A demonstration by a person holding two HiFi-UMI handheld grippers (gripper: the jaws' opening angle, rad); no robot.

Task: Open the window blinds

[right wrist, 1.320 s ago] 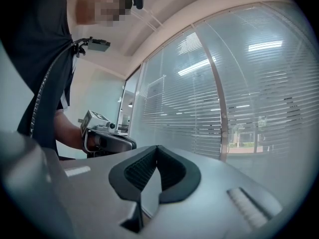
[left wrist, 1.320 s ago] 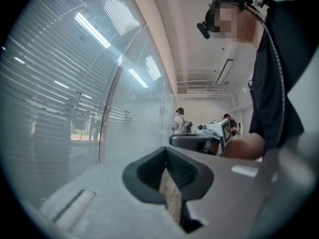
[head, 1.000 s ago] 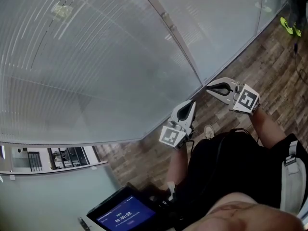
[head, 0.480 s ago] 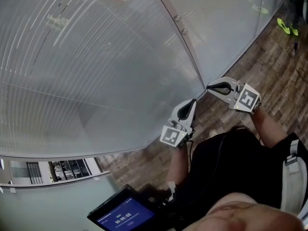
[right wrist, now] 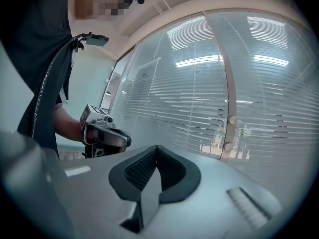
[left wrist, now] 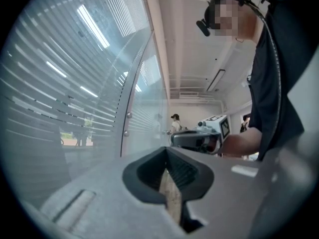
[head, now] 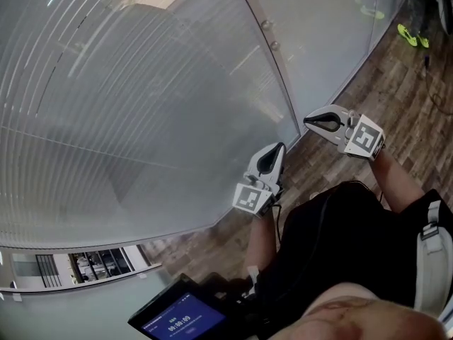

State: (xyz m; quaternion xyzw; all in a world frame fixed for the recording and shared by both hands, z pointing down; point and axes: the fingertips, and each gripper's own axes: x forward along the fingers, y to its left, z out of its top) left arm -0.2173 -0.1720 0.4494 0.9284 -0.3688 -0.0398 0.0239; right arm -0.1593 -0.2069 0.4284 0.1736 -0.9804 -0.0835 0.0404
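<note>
Carried both claws a short way along the glass since a second ago, with the left gripper point(head: 279, 147) and the right gripper point(head: 308, 122) kept much the same way apart and the latter a touch higher in the head view. Swung the pale upright post point(head: 281, 83) rightward in that view too, and dropped the tablet screen point(head: 175, 322) lower into the corner. Holds each claw level, squeezed down to a bare slit, gripping nothing, with tips near the foot of the glass and not touching it.

Reads as approach only: no contact yet with the window blinds point(head: 127, 112), hung behind the glass pane point(head: 318, 41) across the upper left of the head view, lowered and tilted nearly shut with slivers of daylight between the slats. Shows no cord, wand or knob for certain; offers just two round fittings point(head: 267, 25) on the post. Leaves the whole job ahead.

Stands on brown wood-plank floor point(head: 396, 83), with a yellow-green object point(head: 407, 35) lying further off, too small to name. Catches, in the left gripper view, a long pale room, a ceiling light strip point(left wrist: 214, 79) and a person point(left wrist: 175, 123) in a cap far off.
</note>
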